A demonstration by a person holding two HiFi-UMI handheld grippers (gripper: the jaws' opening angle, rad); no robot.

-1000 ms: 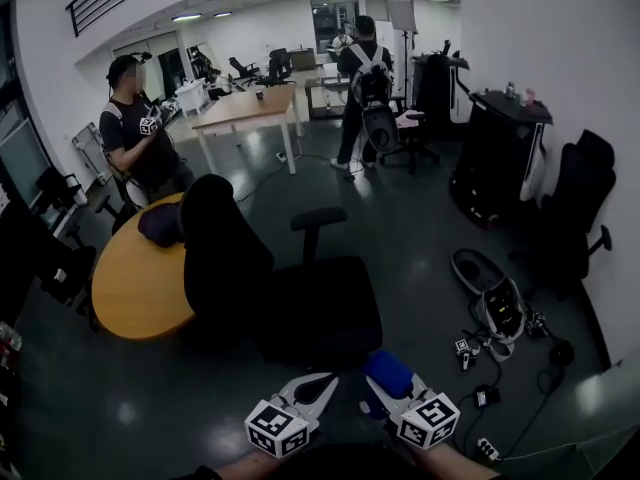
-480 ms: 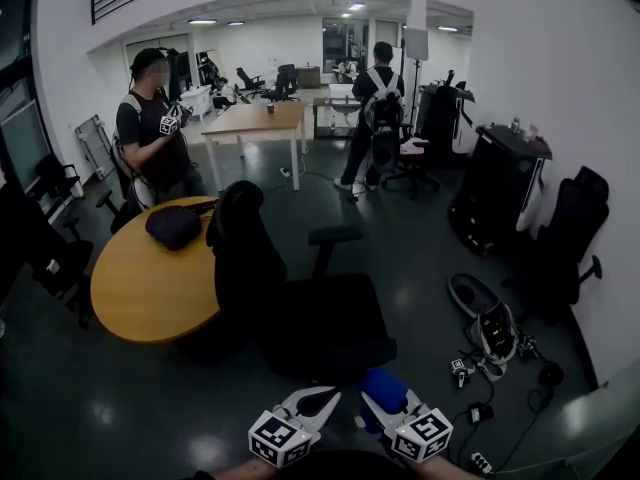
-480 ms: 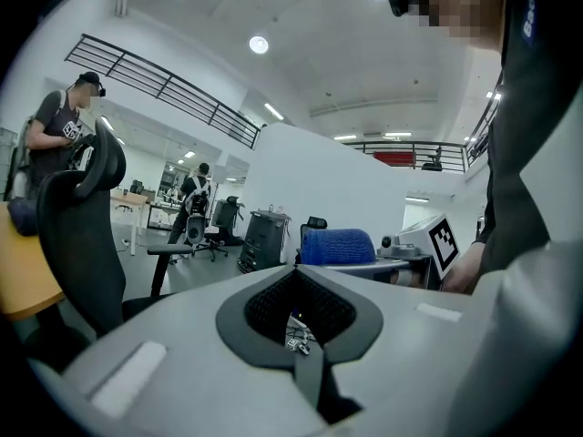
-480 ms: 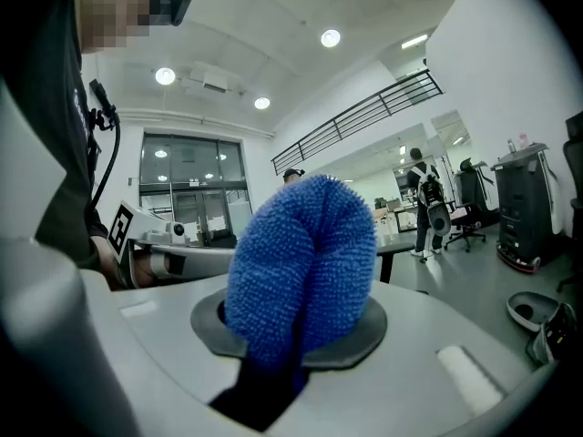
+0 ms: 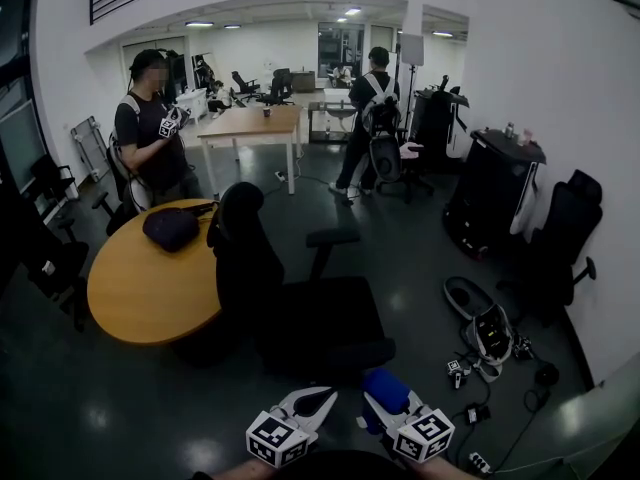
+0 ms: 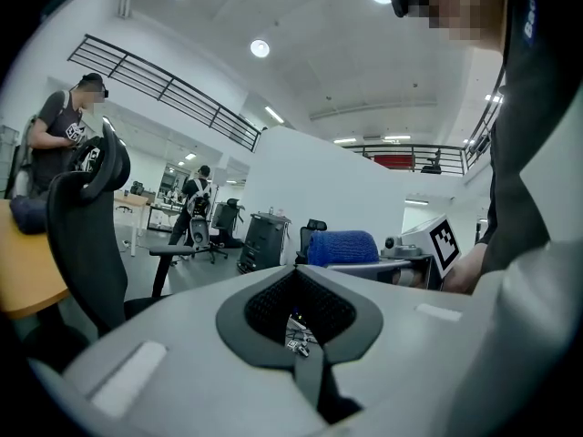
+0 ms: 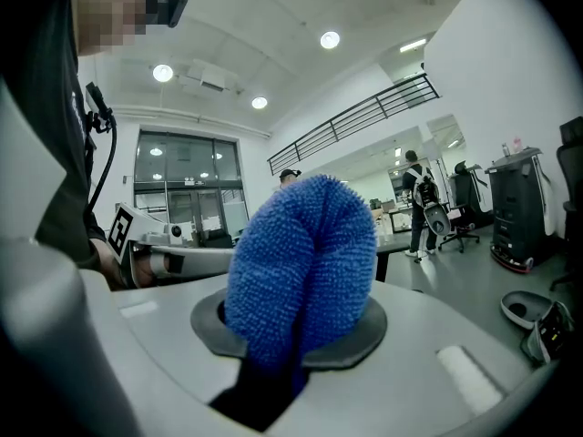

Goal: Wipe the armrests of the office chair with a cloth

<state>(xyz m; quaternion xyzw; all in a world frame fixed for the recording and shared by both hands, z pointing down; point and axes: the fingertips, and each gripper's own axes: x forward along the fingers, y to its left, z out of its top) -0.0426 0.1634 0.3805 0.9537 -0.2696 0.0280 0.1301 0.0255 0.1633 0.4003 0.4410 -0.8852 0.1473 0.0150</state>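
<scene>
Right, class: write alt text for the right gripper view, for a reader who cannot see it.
A folded blue cloth, clamped in the right gripper, fills the centre. Behind it, a bright office with a person standing far off.

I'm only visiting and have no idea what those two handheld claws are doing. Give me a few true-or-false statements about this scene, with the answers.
1. The right gripper clamps a fluffy blue cloth. True.
2. The cloth is rubbing the armrest of the black office chair. False: it is held in the air, short of the chair.
3. The left gripper grips a second cloth. False: its jaws are together on nothing.
4. A dark bag lies on the round wooden table. True.
</scene>
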